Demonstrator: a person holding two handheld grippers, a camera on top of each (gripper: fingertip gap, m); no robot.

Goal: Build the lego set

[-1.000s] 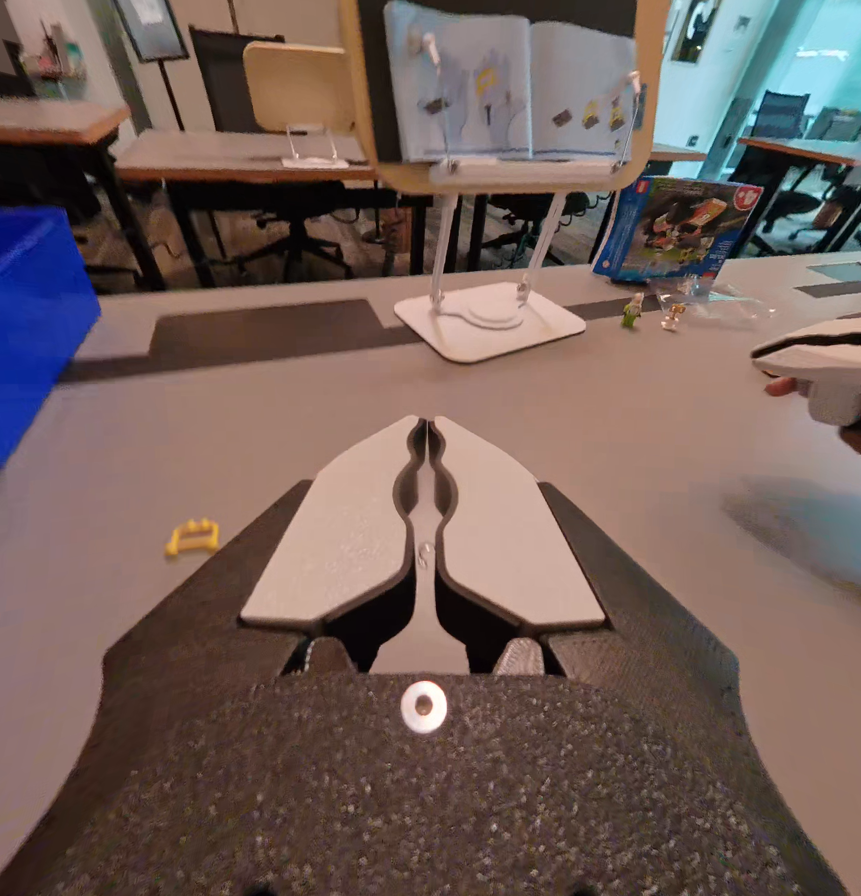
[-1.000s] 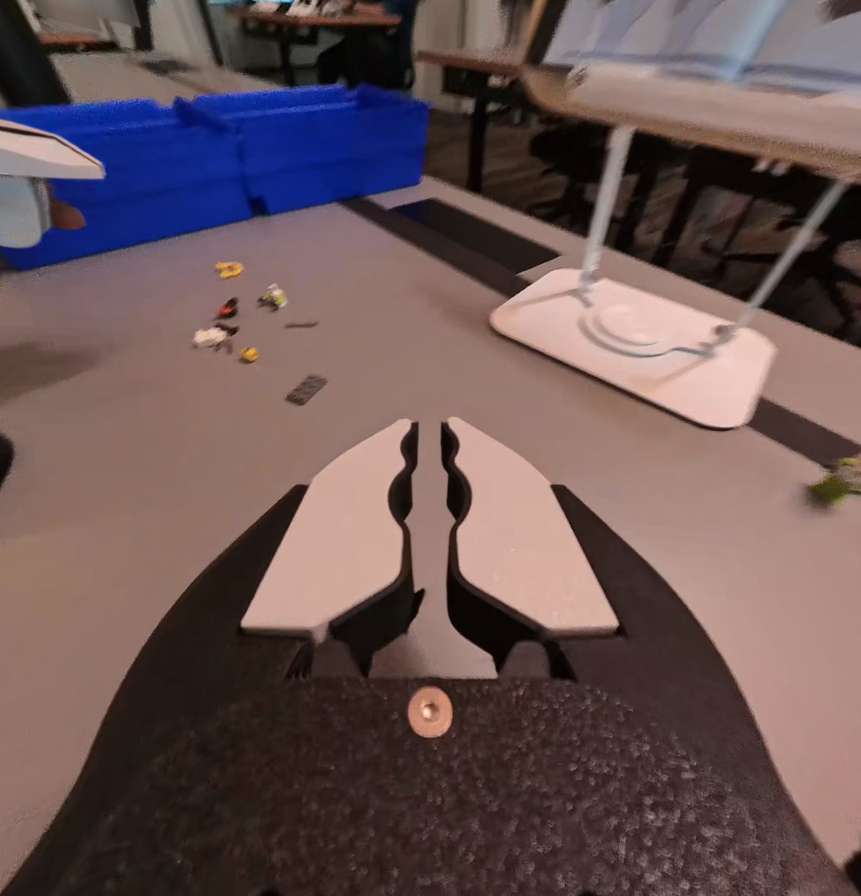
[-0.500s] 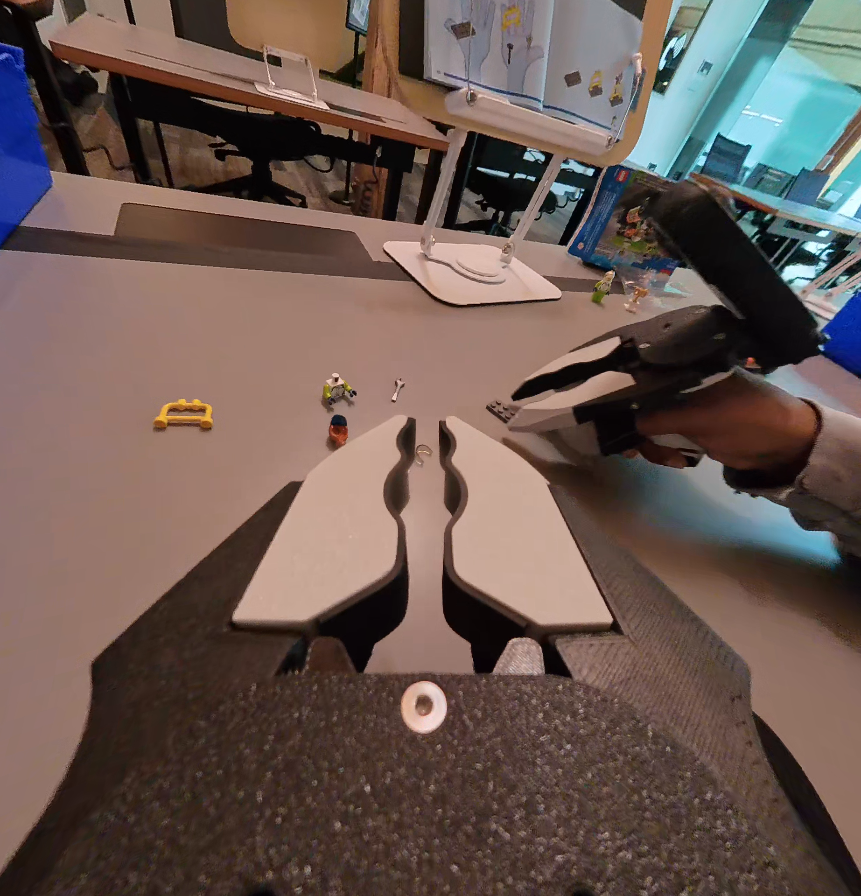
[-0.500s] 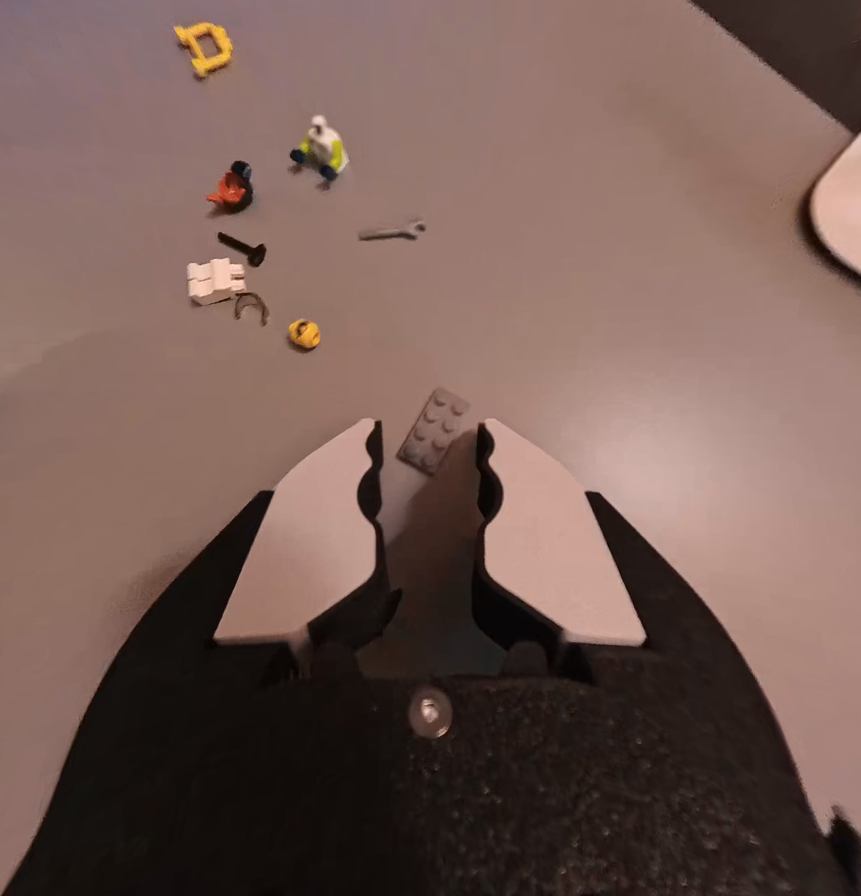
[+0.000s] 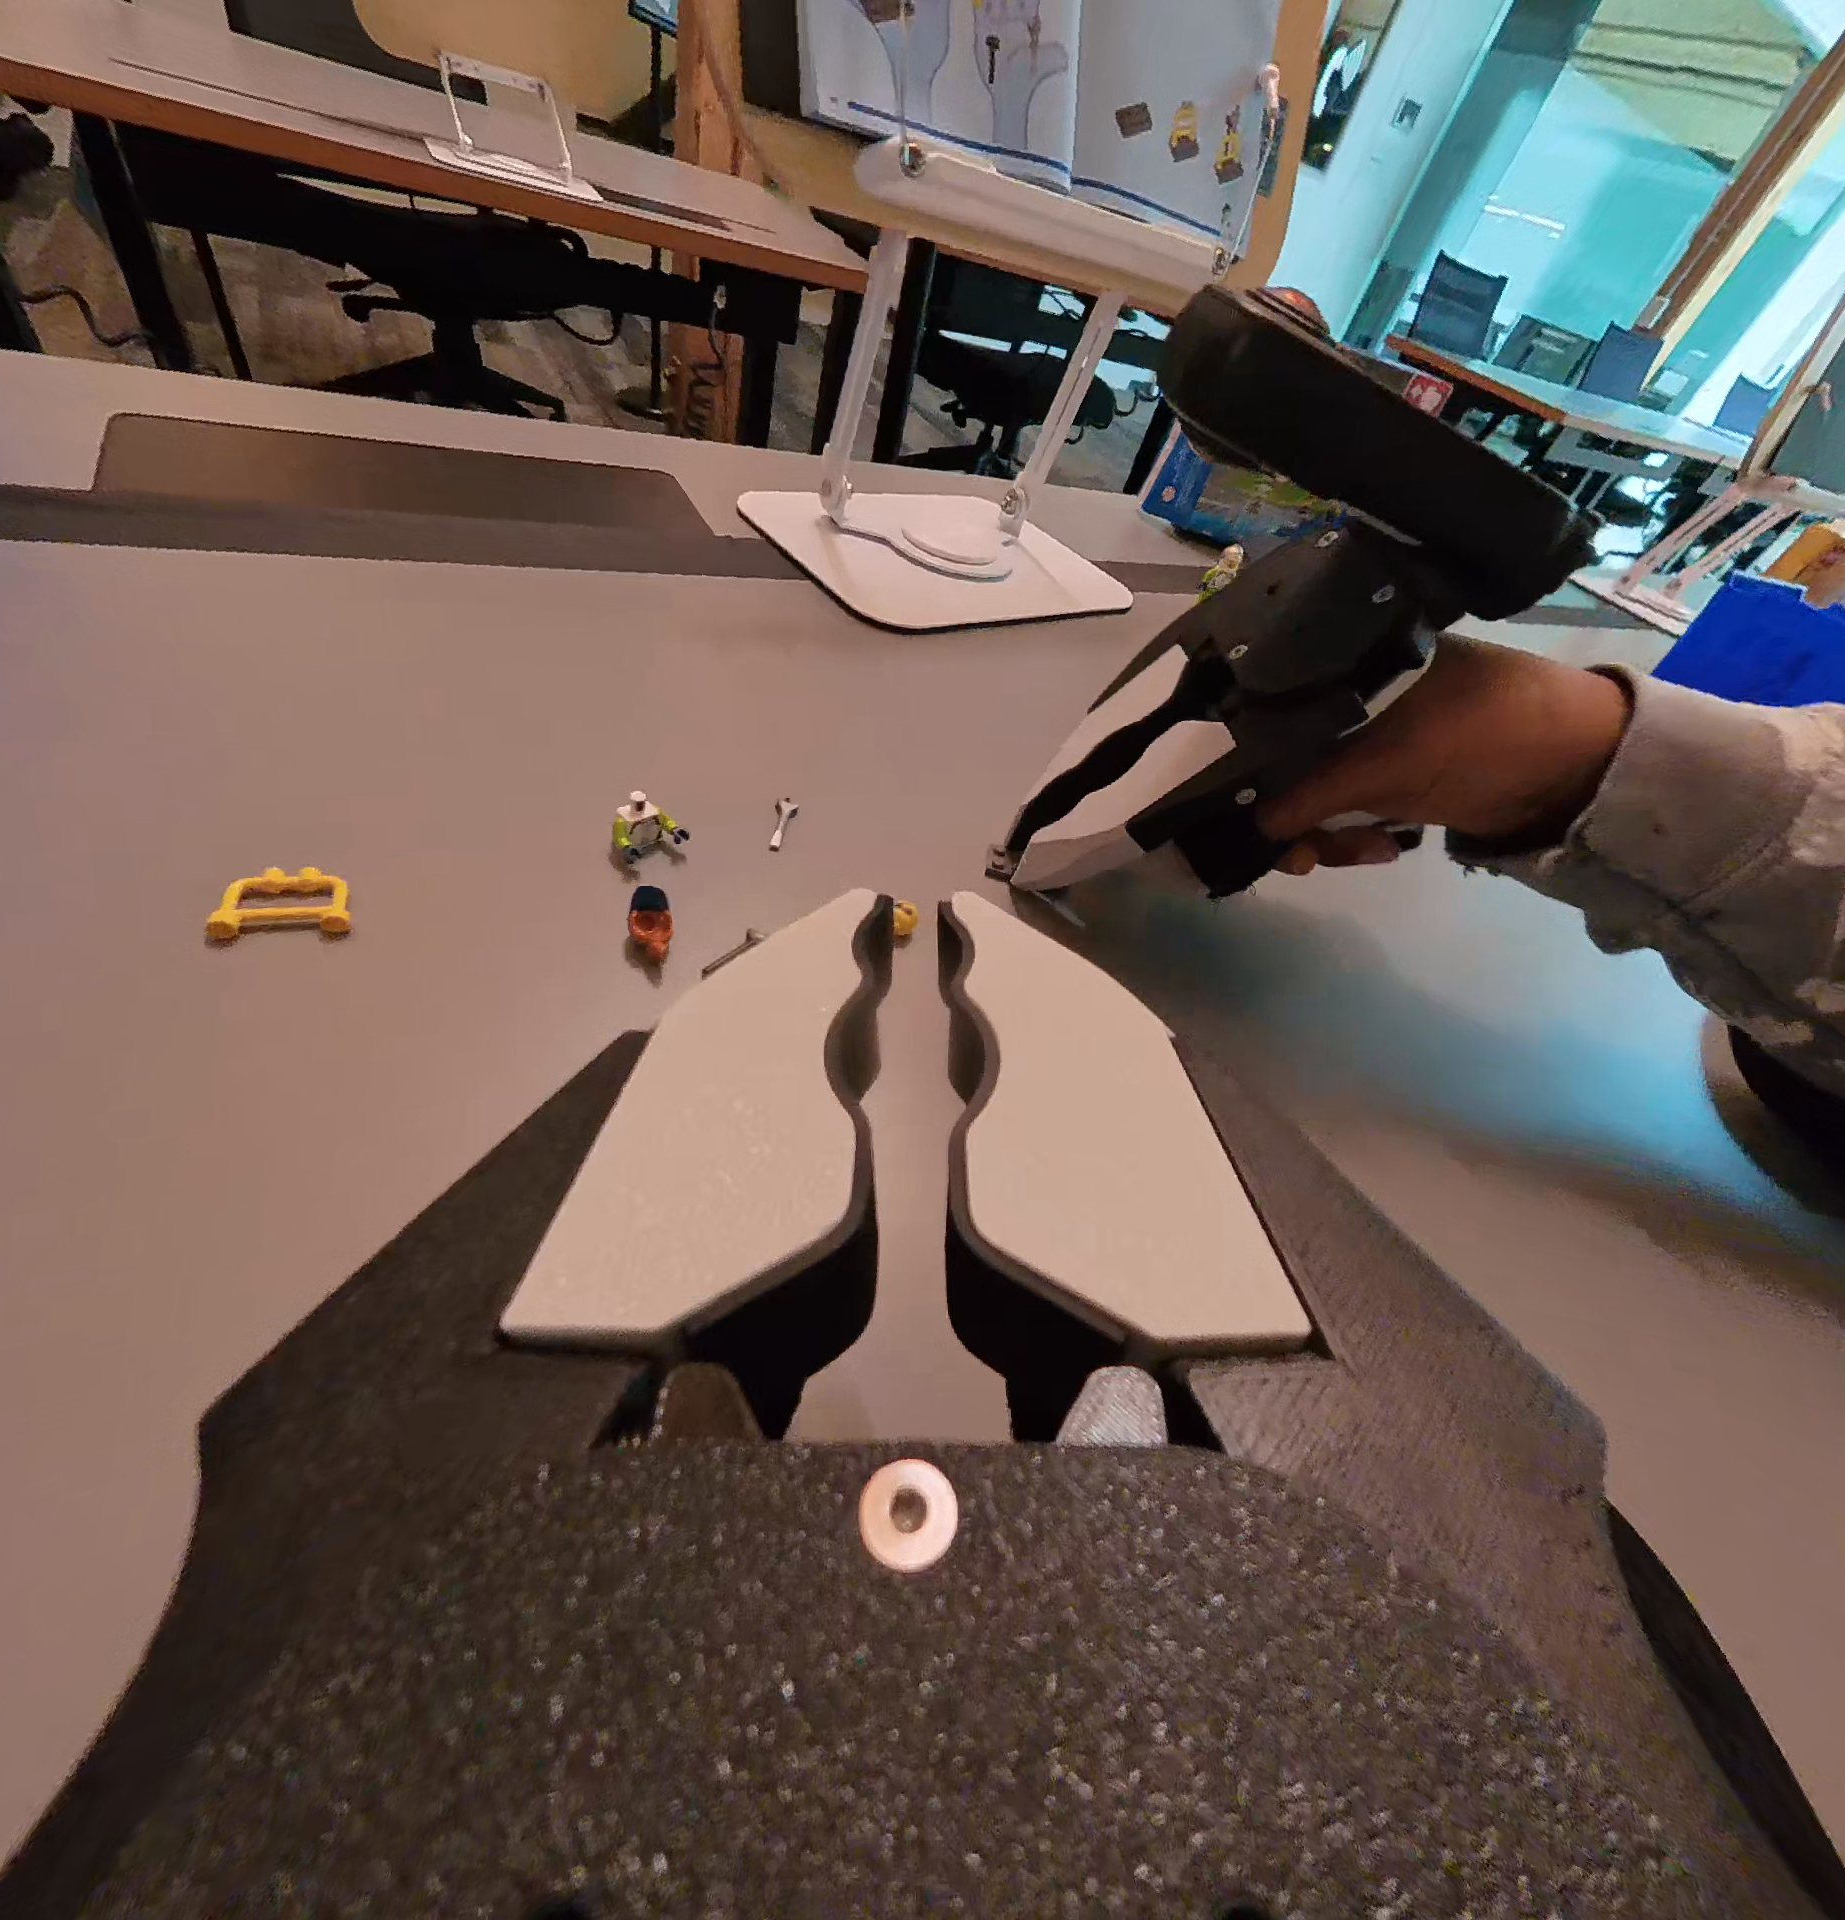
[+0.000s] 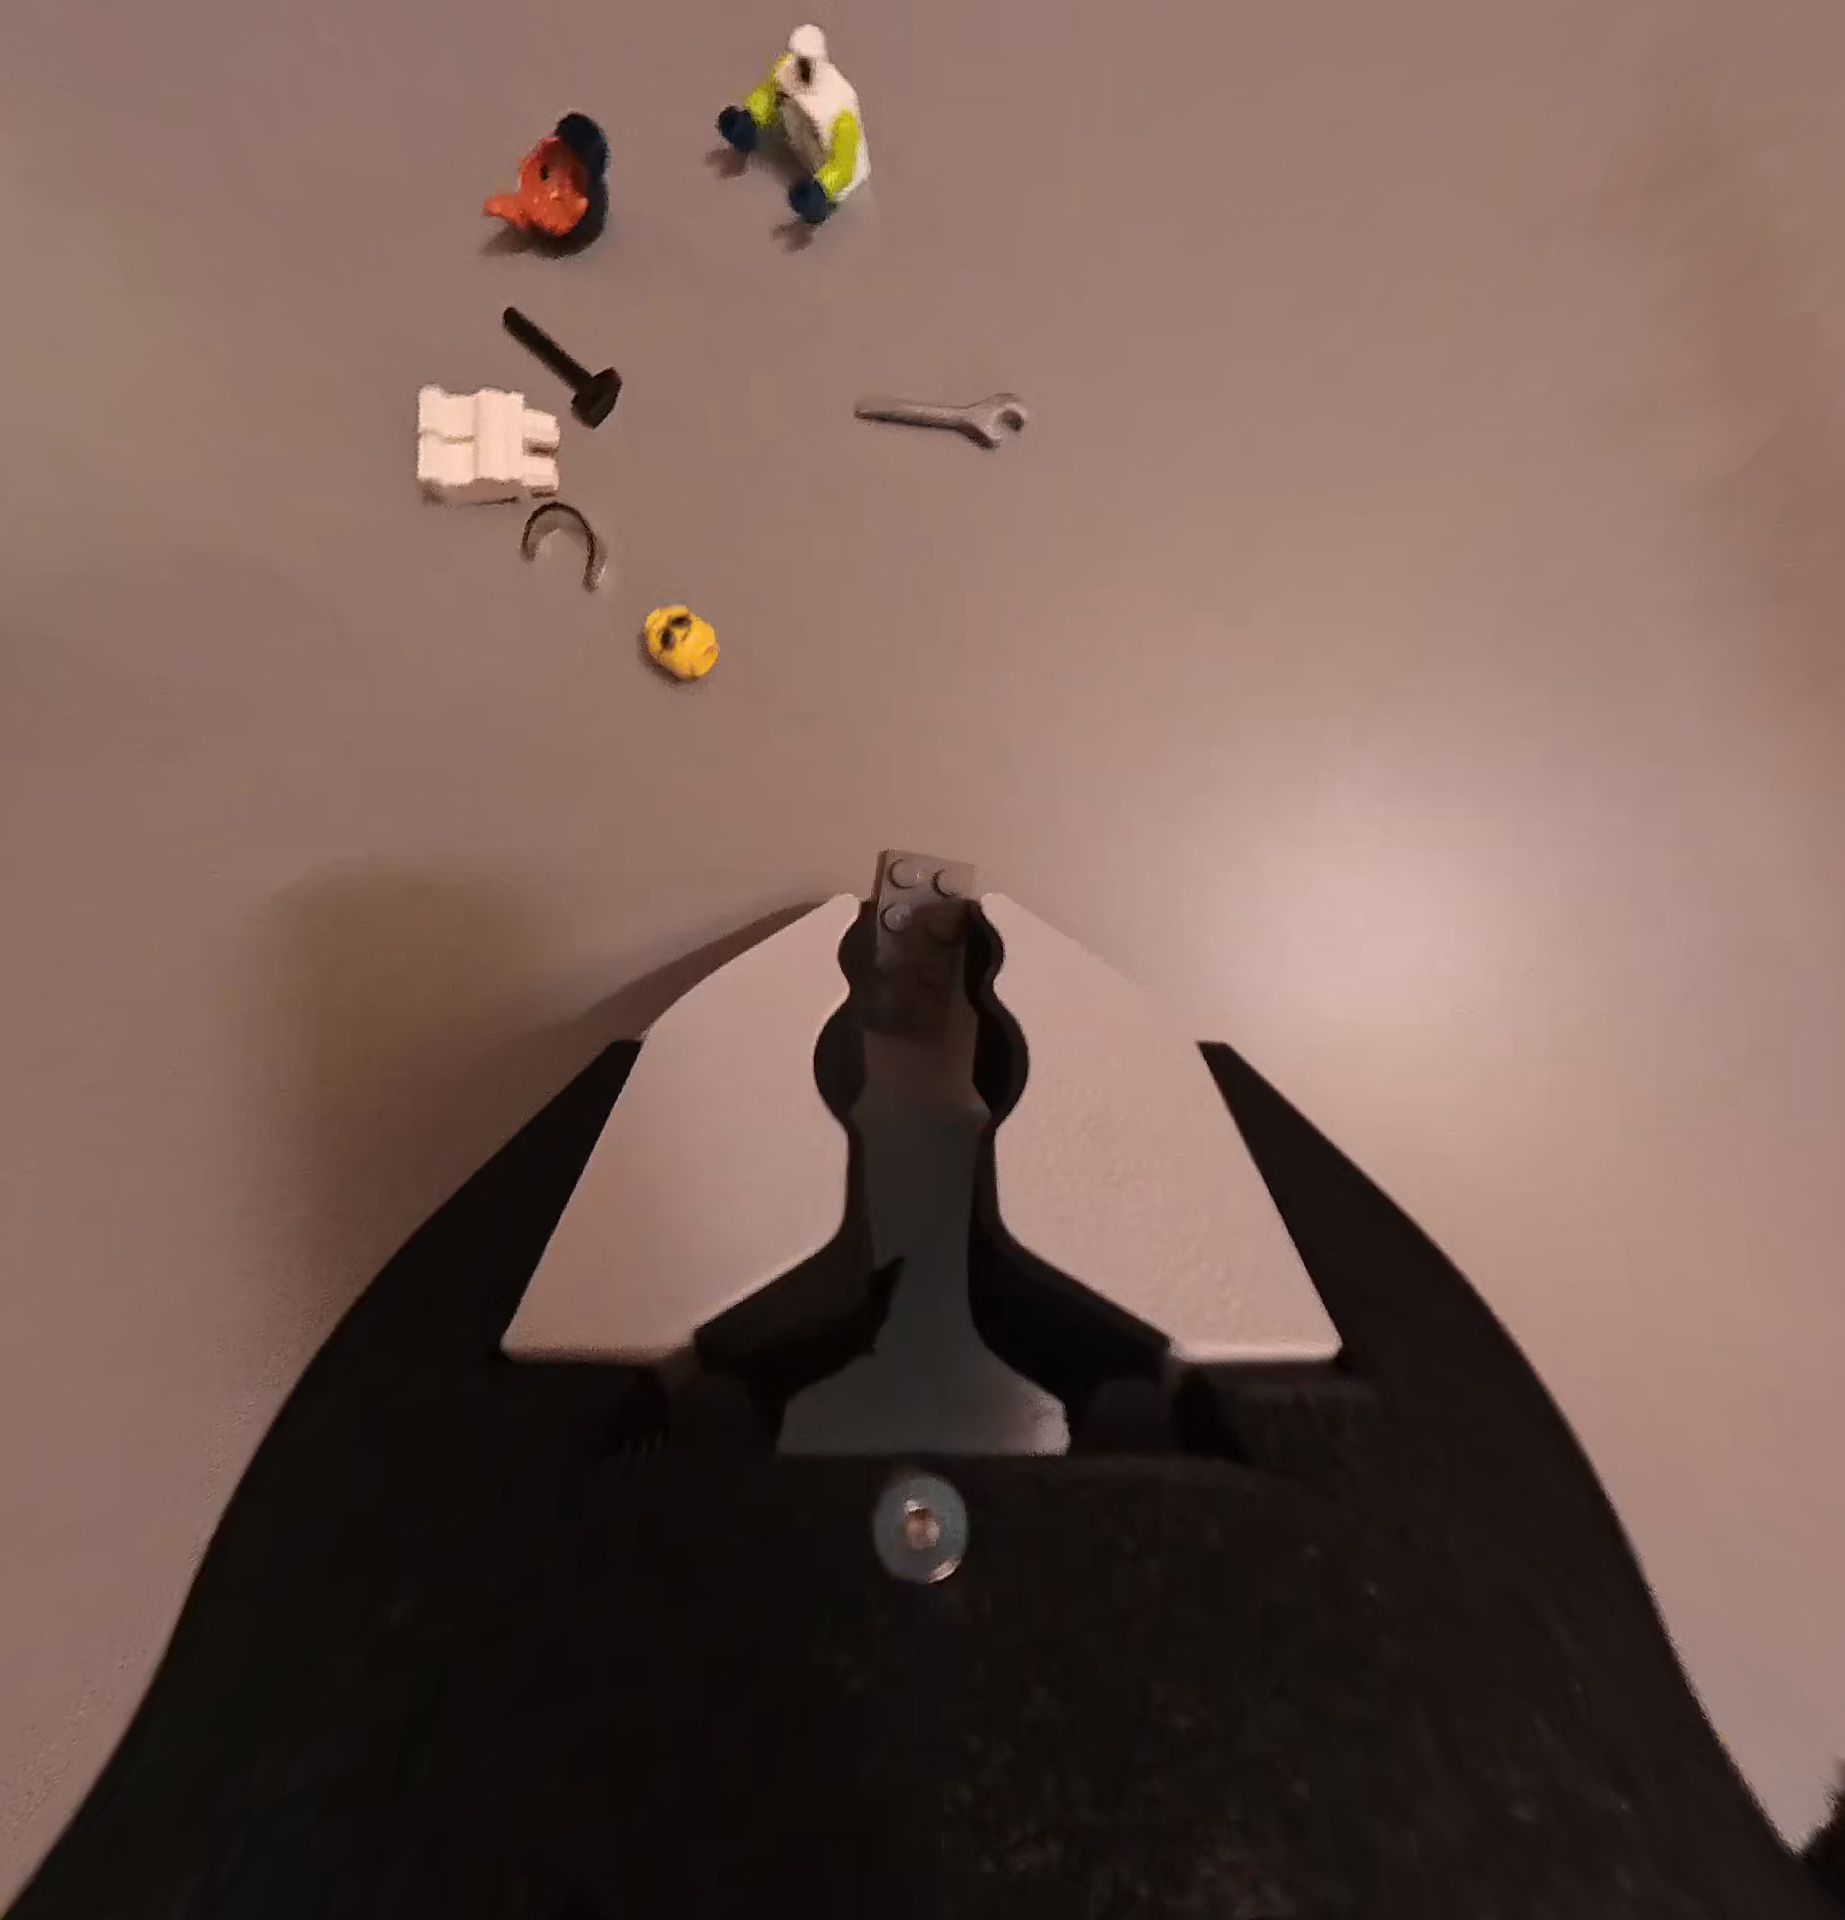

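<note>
Since half a second ago your right gripper point(image 6: 918, 904) has dropped onto the dark grey plate point(image 6: 920, 914) and narrowed around it; your left gripper point(image 5: 910, 909) has advanced toward the loose parts.

Item 1, right gripper: fingers pinching the dark grey plate at their tips, centre of the right wrist frame; the plate's far end pokes out beyond them, touching the grey table point(image 6: 1417, 520). In the left wrist view it appears at right, held in a hand point(image 5: 1458, 748), tips down on the table.

Item 2, left gripper: fingers slightly parted, holding nothing, centre of its frame. A yellow minifigure head point(image 5: 903, 918) shows in the gap at the tips.

Item 3, loose parts, upper left of the right wrist frame:
- curved dark piece point(image 6: 563, 538), above and left of the head
- white legs piece point(image 6: 482, 442), just above it
- black pin point(image 6: 565, 366), beside the legs
- orange and dark blue cap point(image 6: 554, 182), near the top
- white and lime torso point(image 6: 809, 130), right of the cap
- grey wrench point(image 6: 949, 418), upper centre, apart from the rest

Item 4, left of the left wrist frame: yellow frame piece point(image 5: 279, 902), alone.

Item 5, top centre of the same frame: white stand point(image 5: 933, 561) carrying an open booklet point(image 5: 1022, 83).
</note>
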